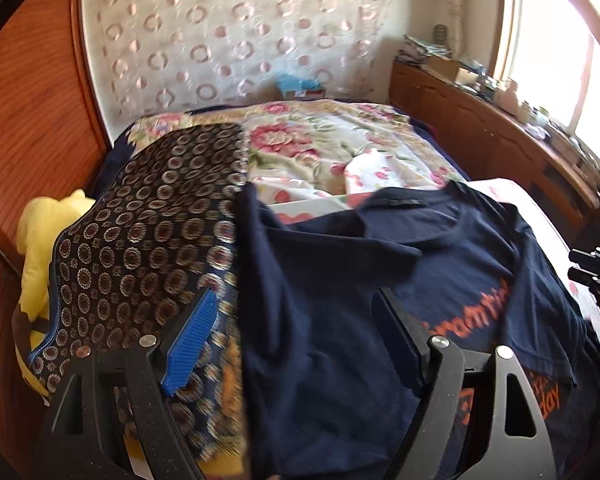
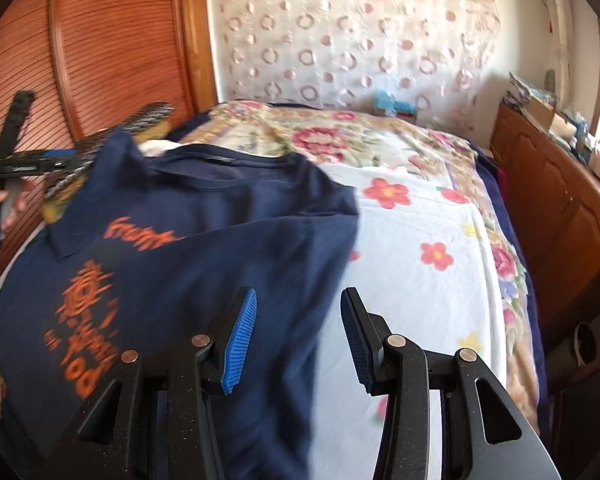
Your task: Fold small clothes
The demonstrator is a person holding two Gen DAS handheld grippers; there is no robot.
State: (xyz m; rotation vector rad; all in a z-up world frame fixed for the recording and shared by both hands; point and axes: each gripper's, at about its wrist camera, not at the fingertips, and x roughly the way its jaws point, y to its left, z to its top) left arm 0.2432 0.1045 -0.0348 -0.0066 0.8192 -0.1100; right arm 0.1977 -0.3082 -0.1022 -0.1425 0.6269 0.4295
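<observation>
A navy T-shirt (image 1: pixel 340 264) with orange print lies on the bed, its collar at the far end. In the right wrist view the T-shirt (image 2: pixel 220 220) has its side edges turned in over part of the print. My left gripper (image 1: pixel 296 294) is open, hovering above the shirt's left part with cloth under it and nothing pinched. My right gripper (image 2: pixel 300 294) is also open, above the shirt's right edge, and its blue pads touch nothing. The right gripper (image 1: pixel 596 276) also shows at the left wrist view's right edge. A hand holds the left gripper (image 2: pixel 16 164) at the far left.
The shirt rests on a floral bedspread (image 2: pixel 420 220). A dark medallion-patterned cloth (image 1: pixel 148 220) and a yellow plush (image 1: pixel 40 232) lie left of it. A wooden cabinet (image 2: pixel 560 200) with clutter runs along the right, and a wooden slatted panel (image 2: pixel 112 40) stands on the left.
</observation>
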